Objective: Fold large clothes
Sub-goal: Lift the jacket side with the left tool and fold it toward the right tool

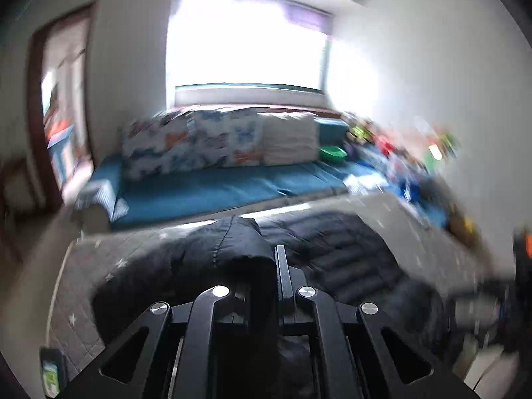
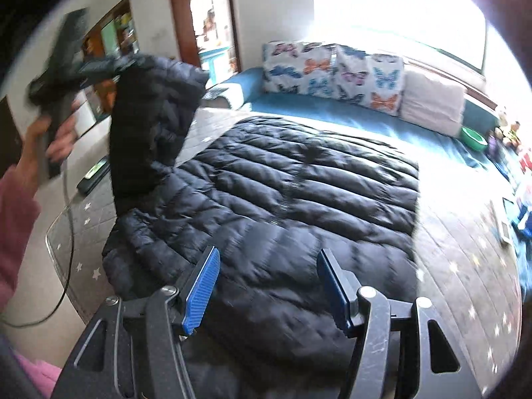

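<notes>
— So, what has the left gripper (image 2: pixel 114 68) got?

— A sleeve (image 2: pixel 146 126) of the black puffer jacket (image 2: pixel 282 206). Its jaws are clamped tight on the fabric; from its own camera the dark quilted cloth (image 1: pixel 239 249) bunches right between the closed fingers and bulges out ahead of them. From the right wrist camera that gripper is up high and off to the left, gripped by a hand (image 2: pixel 56 133) with a pink sleeve (image 2: pixel 16 226) behind it, and the jacket's sleeve hangs down from it in a long drape.

— And the right gripper (image 2: pixel 269 286)?

— Its jaws stand partly apart, blue pads (image 2: pixel 202 286) facing each other, with nothing pinched between them. It hangs over the near part of the jacket, pointing down and forward at it.

— Where's the rest of the jacket?

— Spread flat just ahead of and beneath the right gripper, on a grey quilted cover with small stars (image 2: pixel 465 249). Only the lifted sleeve is off the surface, to that gripper's left.

— Anything past it?

— Farther ahead, a blue mattress (image 2: pixel 316 106) with butterfly-print pillows (image 2: pixel 332 69) and a plain white one (image 2: pixel 432 99) under a bright window. A green bowl (image 2: pixel 473 138) sits to the far right, and a small dark device (image 2: pixel 94 174) lies on the cover's edge to the left, below the hanging sleeve. A thin cable (image 2: pixel 68 232) trails down from the left gripper.
</notes>
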The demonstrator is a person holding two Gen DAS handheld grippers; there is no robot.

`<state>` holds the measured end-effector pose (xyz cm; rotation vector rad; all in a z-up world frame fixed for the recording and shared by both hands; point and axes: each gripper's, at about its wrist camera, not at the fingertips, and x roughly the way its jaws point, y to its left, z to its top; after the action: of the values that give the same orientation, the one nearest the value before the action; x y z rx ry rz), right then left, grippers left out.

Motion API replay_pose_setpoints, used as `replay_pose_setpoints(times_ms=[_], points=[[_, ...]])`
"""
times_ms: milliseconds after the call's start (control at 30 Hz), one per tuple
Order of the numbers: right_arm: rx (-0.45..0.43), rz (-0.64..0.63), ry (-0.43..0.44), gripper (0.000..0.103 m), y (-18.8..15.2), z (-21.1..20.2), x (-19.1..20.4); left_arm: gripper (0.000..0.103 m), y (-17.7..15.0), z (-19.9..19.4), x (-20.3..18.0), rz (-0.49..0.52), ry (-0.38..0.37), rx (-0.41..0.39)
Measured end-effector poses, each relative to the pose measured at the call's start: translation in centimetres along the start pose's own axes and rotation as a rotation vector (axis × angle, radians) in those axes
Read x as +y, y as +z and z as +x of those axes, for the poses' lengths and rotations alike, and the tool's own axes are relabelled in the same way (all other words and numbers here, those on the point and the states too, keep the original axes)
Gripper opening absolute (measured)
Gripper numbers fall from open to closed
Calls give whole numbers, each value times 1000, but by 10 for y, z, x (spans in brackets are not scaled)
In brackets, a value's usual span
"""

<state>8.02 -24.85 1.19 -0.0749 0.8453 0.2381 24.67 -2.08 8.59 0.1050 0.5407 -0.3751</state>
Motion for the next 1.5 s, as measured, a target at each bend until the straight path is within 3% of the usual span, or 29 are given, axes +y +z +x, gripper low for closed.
replay_pose_setpoints(times_ms=[100,233,300,367,400,467,533,667,767,1067,1200,1267,1367,1500], points=[[-17,36,-31,67,-16,-14,-17,13,-39,-3,-84,208,-11,19],[-18,110,-62,66,-35,-25,-42,42,-102,16,-167,364,-63,125],[-14,144,-73,66,-45,-30,-52,53,-131,29,-189,410,-81,186],[-8,173,-92,66,-54,-33,-61,57,-157,40,-205,432,-103,230],[-3,181,-100,66,-57,-34,-64,66,-168,44,-215,454,-110,248],[7,198,-118,66,-63,-35,-70,75,-178,44,-222,460,-104,229],[7,205,-125,66,-68,-36,-73,83,-181,42,-218,436,-130,217],[3,216,-131,66,-69,-38,-79,86,-171,32,-197,333,-164,189],[-4,216,-128,66,-68,-39,-82,99,-155,20,-168,230,-177,169],[-24,192,-111,66,-60,-40,-77,103,-119,5,-43,-186,-223,158],[-33,188,-109,66,-59,-42,-74,103,-113,33,6,-399,-377,203],[-39,190,-113,67,-59,-45,-74,103,-112,46,13,-451,-409,204],[-52,193,-135,66,-62,-53,-77,103,-97,41,0,-407,-437,142],[-81,214,-167,66,-64,-66,-86,103,-73,26,-62,-223,-536,76]])
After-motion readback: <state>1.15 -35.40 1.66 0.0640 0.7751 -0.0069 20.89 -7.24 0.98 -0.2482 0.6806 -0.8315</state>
